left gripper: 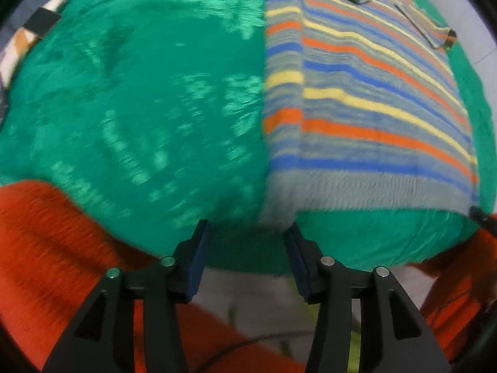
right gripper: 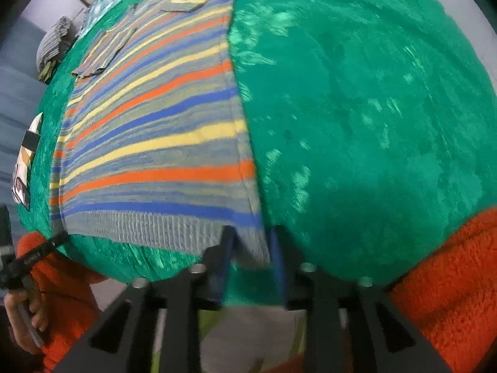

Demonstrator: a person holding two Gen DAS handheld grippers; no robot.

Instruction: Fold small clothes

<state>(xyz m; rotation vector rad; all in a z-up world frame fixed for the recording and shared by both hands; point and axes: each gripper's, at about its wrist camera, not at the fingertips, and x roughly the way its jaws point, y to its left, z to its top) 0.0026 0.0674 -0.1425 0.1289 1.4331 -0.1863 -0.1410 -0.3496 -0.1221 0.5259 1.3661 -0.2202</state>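
1. Left wrist view: striped knit sweater is lying on the green cloth, side already folded in; left gripper is standing open at the hem corner, pads touching nothing.
2. Right wrist view: right gripper is hovering half open around the other hem corner, not pressing it; further folds are remaining.

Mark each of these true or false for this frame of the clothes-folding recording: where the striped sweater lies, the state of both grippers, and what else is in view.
1. The striped sweater lies flat on a green cloth. True.
2. The left gripper is clamped on the sweater's hem. False: its jaws stand apart, the hem corner lying between the tips.
3. The right gripper is open with the hem corner between its fingers. True.
4. The sweater is a plain red one. False: it is grey with blue, orange and yellow stripes.
5. The person wears orange sleeves. True.
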